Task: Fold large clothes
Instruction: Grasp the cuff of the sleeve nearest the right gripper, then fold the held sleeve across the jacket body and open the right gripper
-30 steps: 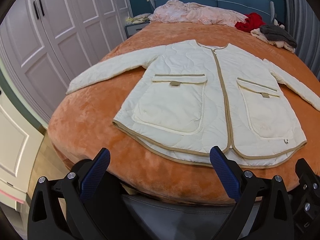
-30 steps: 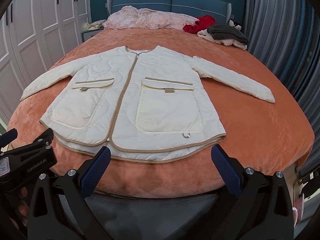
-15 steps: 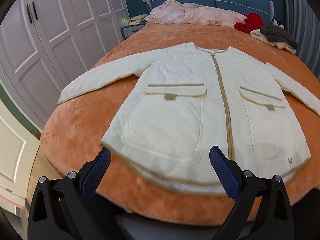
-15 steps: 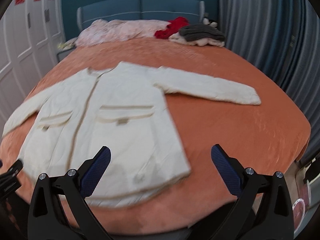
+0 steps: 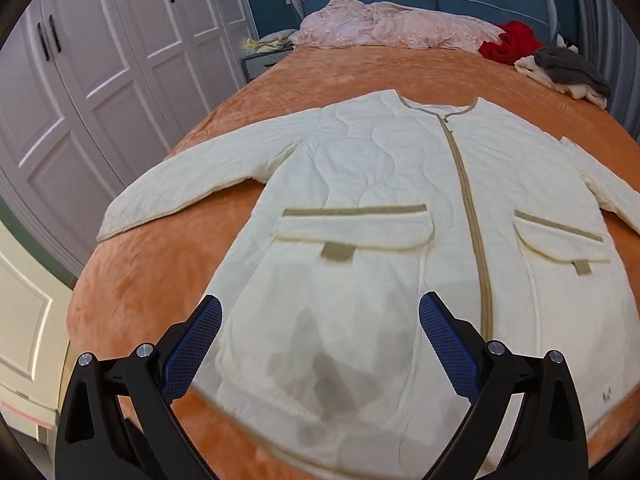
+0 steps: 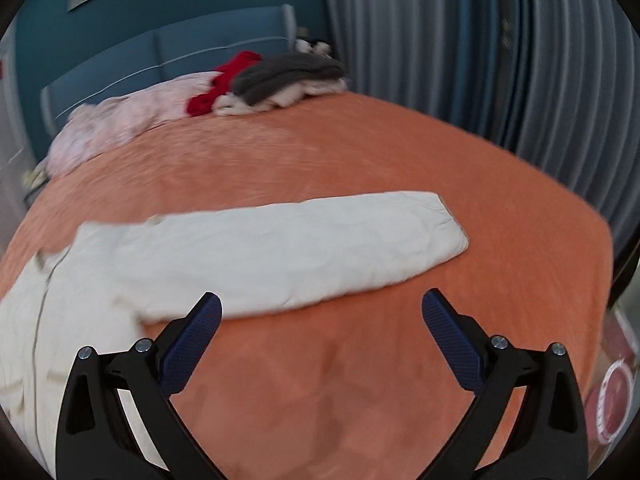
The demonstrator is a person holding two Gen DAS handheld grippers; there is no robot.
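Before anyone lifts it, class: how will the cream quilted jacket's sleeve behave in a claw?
The sleeve will probably droop, since it lies flat and creased. The padded quilting on the jacket suggests it is light. On the plush orange blanket it would likely drag rather than slide.

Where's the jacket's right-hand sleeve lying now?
In the right wrist view, the sleeve lies flat on the orange bedspread, just beyond the open right gripper, cuff pointing toward the curtains.

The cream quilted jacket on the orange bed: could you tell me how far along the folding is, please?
Done: the cream quilted jacket lies flat and zipped on the orange bedspread. In hand: nothing; the left claw and right claw are open. Left: every fold; the right sleeve is spread out.
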